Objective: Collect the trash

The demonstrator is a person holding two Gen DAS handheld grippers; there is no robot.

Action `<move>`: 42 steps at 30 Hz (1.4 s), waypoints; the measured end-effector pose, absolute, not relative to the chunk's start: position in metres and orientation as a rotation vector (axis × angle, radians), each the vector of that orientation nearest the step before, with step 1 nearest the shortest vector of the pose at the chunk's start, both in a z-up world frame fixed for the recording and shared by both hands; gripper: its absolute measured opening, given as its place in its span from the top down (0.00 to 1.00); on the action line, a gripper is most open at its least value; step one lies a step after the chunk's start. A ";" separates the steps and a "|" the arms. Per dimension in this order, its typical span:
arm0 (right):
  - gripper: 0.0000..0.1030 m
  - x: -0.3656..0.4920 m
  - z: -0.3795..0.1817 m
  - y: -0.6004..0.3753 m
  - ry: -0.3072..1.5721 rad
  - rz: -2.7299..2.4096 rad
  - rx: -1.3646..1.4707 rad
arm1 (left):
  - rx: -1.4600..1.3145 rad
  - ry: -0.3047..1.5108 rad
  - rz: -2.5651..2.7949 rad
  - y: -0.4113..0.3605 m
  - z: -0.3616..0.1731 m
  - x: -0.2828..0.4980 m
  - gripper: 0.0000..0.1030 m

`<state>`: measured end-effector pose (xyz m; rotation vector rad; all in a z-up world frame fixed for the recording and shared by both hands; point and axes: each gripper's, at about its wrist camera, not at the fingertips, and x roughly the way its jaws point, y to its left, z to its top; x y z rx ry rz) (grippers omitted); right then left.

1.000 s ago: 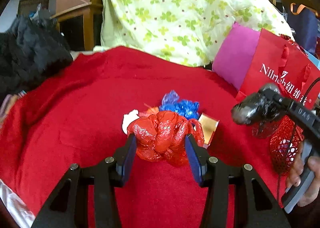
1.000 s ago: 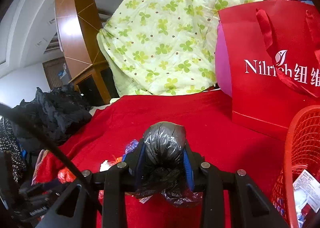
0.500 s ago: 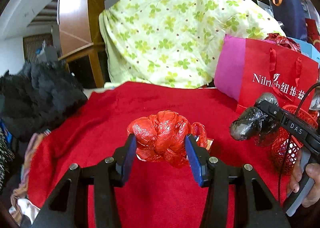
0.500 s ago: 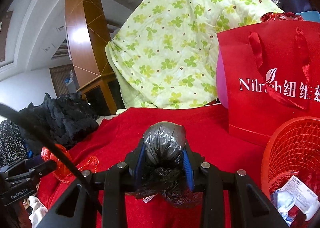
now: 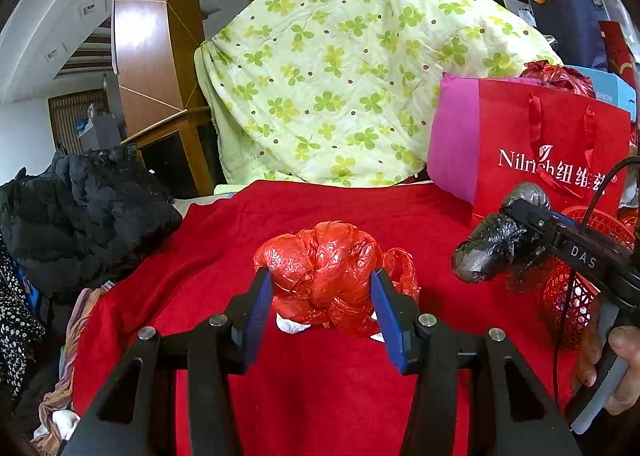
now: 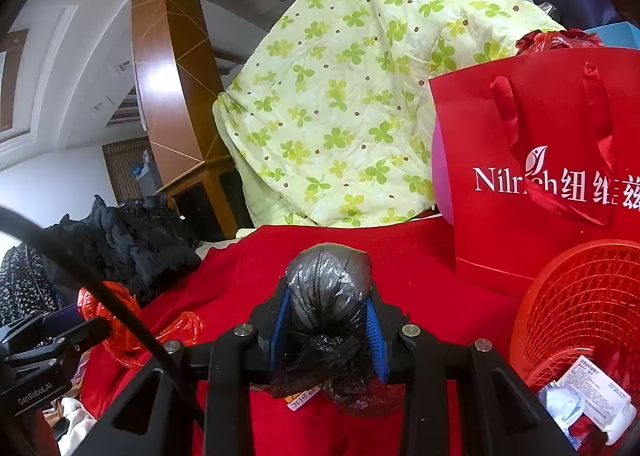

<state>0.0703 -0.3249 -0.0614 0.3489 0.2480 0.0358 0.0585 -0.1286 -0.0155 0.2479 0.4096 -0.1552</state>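
My left gripper (image 5: 322,296) is shut on a crumpled red plastic bag (image 5: 320,268) and holds it above the red blanket (image 5: 248,223). My right gripper (image 6: 328,316) is shut on a wadded black plastic bag (image 6: 328,284), also lifted; it shows in the left wrist view (image 5: 496,244) at the right. A red mesh basket (image 6: 580,308) with paper trash inside stands at the right, below and right of the right gripper. It also shows behind the right gripper in the left wrist view (image 5: 568,296). A white scrap (image 5: 290,326) peeks out under the red bag.
A red Nilrich paper bag (image 6: 532,175) and pink cushion (image 5: 452,143) stand behind the basket. A green clover quilt (image 5: 340,75) is piled at the back. Black clothing (image 5: 80,223) lies at the left edge. A wooden column (image 6: 168,75) rises behind.
Both grippers have lifted with their bags; the left one rose off the pile of trash, which has dropped out of sight. The right gripper has moved closer to the basket.
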 end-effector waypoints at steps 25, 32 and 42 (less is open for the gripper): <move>0.65 0.055 -0.051 -0.341 0.201 0.029 0.357 | 0.289 0.429 -0.179 -0.141 -0.020 0.056 0.50; 0.65 0.049 -0.050 -0.345 0.188 0.024 0.363 | 0.303 0.438 -0.188 -0.145 -0.021 0.058 0.50; 0.65 0.038 -0.047 -0.352 0.156 0.013 0.377 | 0.316 0.438 -0.203 -0.149 -0.021 0.059 0.50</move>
